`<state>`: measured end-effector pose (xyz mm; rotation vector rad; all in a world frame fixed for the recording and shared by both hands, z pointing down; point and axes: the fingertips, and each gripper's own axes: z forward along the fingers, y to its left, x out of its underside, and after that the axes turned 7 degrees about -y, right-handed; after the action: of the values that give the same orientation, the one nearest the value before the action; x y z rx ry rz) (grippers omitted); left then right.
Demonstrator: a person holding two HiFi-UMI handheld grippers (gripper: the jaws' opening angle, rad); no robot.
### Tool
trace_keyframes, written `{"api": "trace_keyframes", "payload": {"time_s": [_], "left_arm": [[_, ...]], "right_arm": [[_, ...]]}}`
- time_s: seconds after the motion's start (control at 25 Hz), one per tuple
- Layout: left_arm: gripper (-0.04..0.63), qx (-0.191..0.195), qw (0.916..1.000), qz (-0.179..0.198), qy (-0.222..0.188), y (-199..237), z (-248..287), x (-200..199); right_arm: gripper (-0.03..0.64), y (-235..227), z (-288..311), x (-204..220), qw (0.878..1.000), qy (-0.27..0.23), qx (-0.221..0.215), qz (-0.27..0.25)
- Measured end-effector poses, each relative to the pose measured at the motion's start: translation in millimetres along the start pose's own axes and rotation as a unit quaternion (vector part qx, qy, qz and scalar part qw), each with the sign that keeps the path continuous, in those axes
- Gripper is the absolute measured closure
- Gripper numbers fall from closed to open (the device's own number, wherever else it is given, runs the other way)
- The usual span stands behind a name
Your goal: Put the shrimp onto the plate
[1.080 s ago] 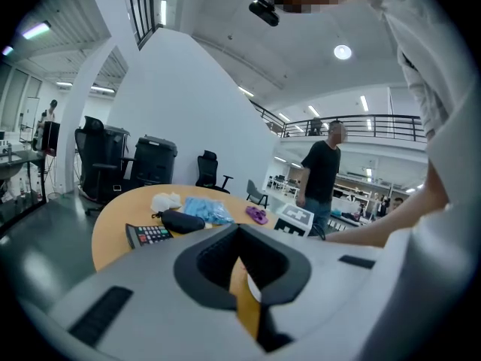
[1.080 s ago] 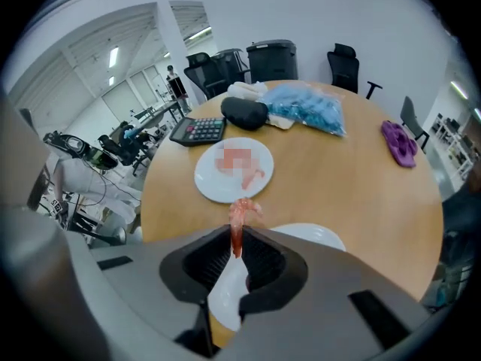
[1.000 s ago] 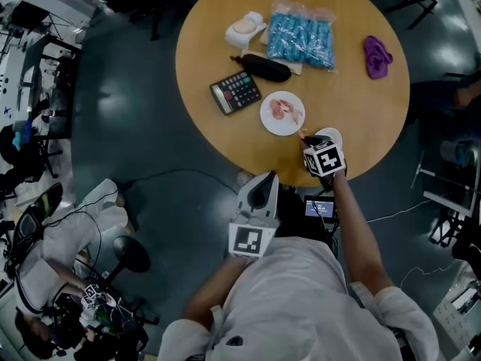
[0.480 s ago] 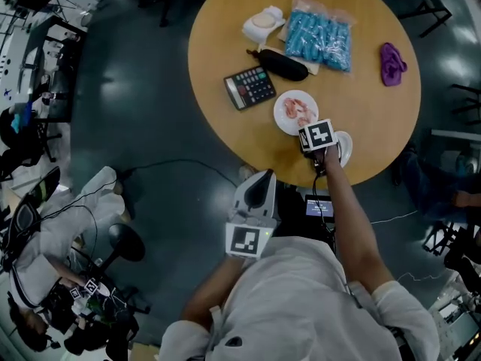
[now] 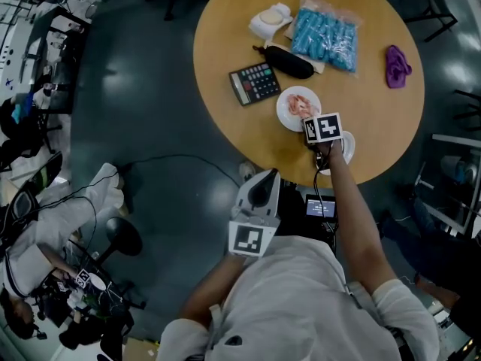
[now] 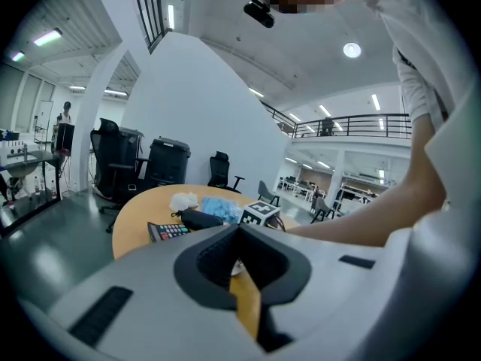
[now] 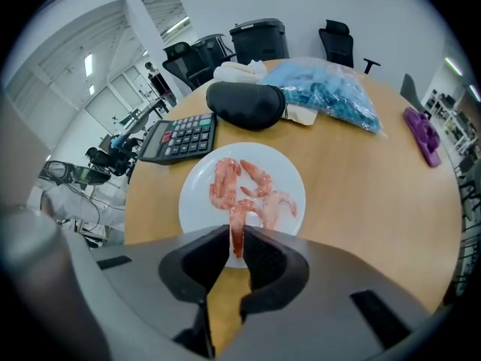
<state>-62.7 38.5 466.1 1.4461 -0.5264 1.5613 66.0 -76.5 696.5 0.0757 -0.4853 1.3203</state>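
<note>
A white plate (image 5: 294, 98) on the round wooden table (image 5: 248, 138) carries several pink shrimp (image 7: 253, 186). My right gripper (image 5: 310, 119) hovers over the plate's near rim (image 7: 194, 194), shut on one more shrimp (image 7: 236, 232) that hangs between its tips (image 7: 237, 237) above the plate. Just behind this gripper stands a small white bowl (image 5: 345, 146), partly hidden by the arm. My left gripper (image 5: 264, 179) is held off the table close to my body; in the left gripper view its jaws (image 6: 239, 235) meet with nothing between them.
A calculator (image 5: 254, 83) lies left of the plate. Behind it are a black pouch (image 5: 288, 61), a white cloth bundle (image 5: 270, 20) and a bag of blue pieces (image 5: 325, 37). A purple item (image 5: 397, 65) lies far right. Dark floor and a cable surround the table.
The right gripper has travelled from the small white bowl at the table's near edge to the plate's near rim, holding a shrimp. The left gripper stayed by my body.
</note>
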Motion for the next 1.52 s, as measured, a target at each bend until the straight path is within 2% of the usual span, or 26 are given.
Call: {"api": "trace_keyframes", "payload": {"time_s": [0.2, 0.28, 0.36, 0.44, 0.52, 0.56, 0.72, 0.8, 0.84, 0.88, 0.92, 1.04, 1.16, 1.52], "left_arm": [[0.589, 0.006, 1.0000, -0.001, 0.002, -5, -3, 1], [0.589, 0.010, 0.9999, 0.000, -0.002, -9, -2, -1], [0.589, 0.016, 0.9998, 0.006, -0.006, -15, -1, -7], [0.589, 0.022, 0.9996, 0.011, -0.010, -25, -2, -16], [0.589, 0.034, 0.9991, 0.022, -0.016, -37, -2, -25], [0.589, 0.042, 0.9983, 0.033, -0.022, -42, -2, -30], [0.589, 0.079, 0.9920, 0.080, -0.056, -55, 7, -52], [0.589, 0.082, 0.9912, 0.081, -0.065, -65, 7, -64], [0.589, 0.081, 0.9917, 0.075, -0.066, -69, 7, -66], [0.589, 0.080, 0.9923, 0.069, -0.065, -73, 8, -65], [0.589, 0.079, 0.9929, 0.065, -0.061, -75, 10, -62], [0.589, 0.081, 0.9935, 0.064, -0.049, -81, 11, -50], [0.589, 0.082, 0.9929, 0.071, -0.047, -88, 7, -49], [0.589, 0.075, 0.9931, 0.075, -0.048, -87, 4, -50]], "right_arm": [[0.543, 4, -14, 7, 0.999, -0.027, -0.009, 0.016], [0.543, 6, -30, 4, 0.998, -0.057, -0.016, 0.018], [0.550, 11, -63, -7, 0.993, -0.120, -0.024, 0.005], [0.577, 16, -117, -20, 0.978, -0.204, -0.025, -0.019], [0.589, 20, -182, -25, 0.956, -0.291, -0.014, -0.040], [0.594, 22, -215, -25, 0.941, -0.336, -0.006, -0.049], [0.595, 44, -331, -17, 0.861, -0.497, 0.046, -0.097], [0.595, 59, -373, -3, 0.824, -0.551, 0.062, -0.111], [0.595, 64, -385, 6, 0.813, -0.567, 0.068, -0.112], [0.595, 66, -388, 16, 0.808, -0.574, 0.072, -0.110], [0.595, 68, -385, 25, 0.810, -0.572, 0.074, -0.105], [0.596, 73, -369, 46, 0.826, -0.552, 0.064, -0.091], [0.600, 79, -366, 52, 0.834, -0.540, 0.048, -0.100], [0.601, 86, -356, 51, 0.844, -0.527, 0.021, -0.101]]}}
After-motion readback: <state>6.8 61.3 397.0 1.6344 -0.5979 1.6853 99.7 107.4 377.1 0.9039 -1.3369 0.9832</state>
